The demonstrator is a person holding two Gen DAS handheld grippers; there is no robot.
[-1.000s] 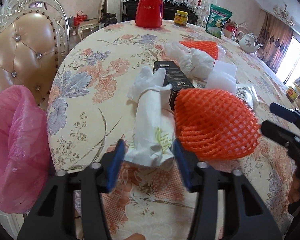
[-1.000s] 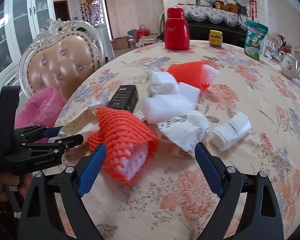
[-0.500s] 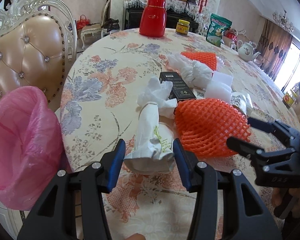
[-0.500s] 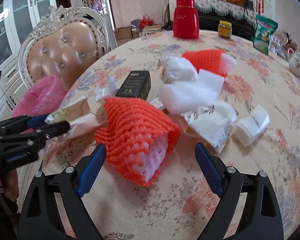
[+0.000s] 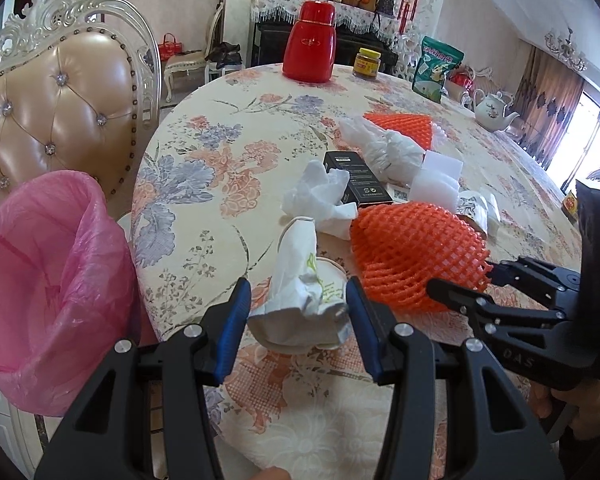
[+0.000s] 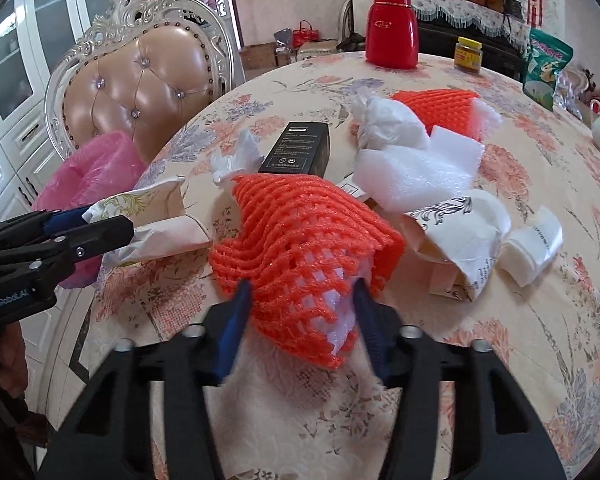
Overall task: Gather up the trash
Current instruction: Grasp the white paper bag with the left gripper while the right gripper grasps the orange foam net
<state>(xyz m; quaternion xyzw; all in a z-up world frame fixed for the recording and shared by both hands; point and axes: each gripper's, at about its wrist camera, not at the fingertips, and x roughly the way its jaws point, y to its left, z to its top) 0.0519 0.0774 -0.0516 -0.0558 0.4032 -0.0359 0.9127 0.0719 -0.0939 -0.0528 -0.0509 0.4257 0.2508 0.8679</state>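
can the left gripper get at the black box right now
Probably not: the left gripper is shut on a crumpled paper wrapper, and crumpled tissue lies in front of the black box.

**Colours and patterns on and beside the table**

Cream tablecloth printed with peach and grey-blue flowers. Bright orange foam fruit net over white foam. White crumpled paper bag with a pale green sprig motif. Black carton with fine white print. Translucent pink bin liner. Glossy red flask with a gold band. Tan tufted chair framed in carved white. Black grippers with blue pads.
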